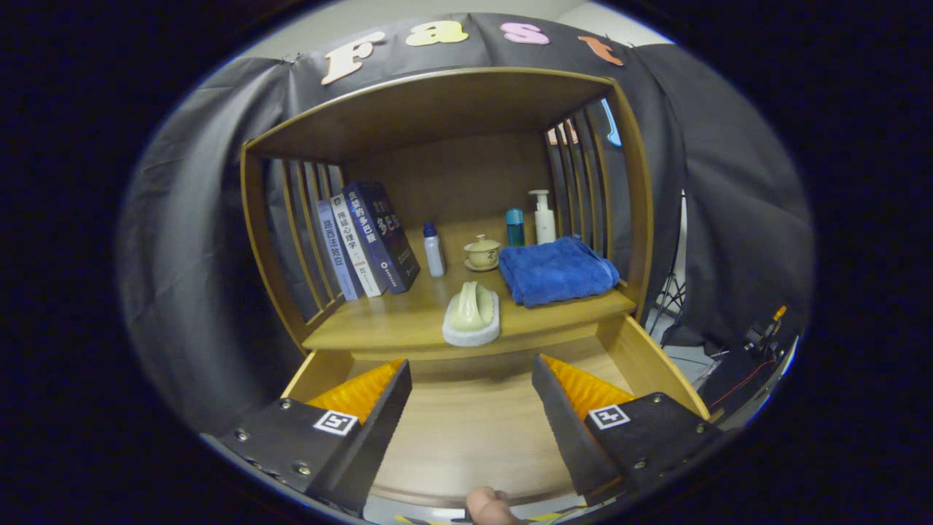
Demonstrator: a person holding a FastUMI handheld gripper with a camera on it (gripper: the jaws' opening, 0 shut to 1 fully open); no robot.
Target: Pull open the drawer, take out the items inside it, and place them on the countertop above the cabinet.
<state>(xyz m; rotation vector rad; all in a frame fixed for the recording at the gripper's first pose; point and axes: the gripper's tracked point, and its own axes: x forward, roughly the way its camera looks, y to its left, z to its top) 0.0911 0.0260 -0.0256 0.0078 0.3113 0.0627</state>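
- We see our gripper [471, 379] in the lower middle of the frame with its fingers spread wide, nothing between them and touching nothing.
- Below and between the fingers lies the open drawer [474, 430], its bare wooden floor showing in the gap; its side walls run up toward the centre of the frame.
- At the very bottom centre, a fingertip [490, 507] of the person shows just under the drawer's front edge.
- Just beyond the fingertips, at the front edge of the countertop [408, 321], sits a pale green and white brush-like item [471, 315].
- Right of centre a folded blue towel [557, 270] lies on the countertop.
- Behind it stand a white pump bottle [543, 217] and a teal bottle [515, 227].
- Near the middle are a small lidded cup [482, 252] and a white bottle with a blue cap [434, 250].
- Left of centre, books [368, 240] lean against the slatted side of the cabinet [437, 109].
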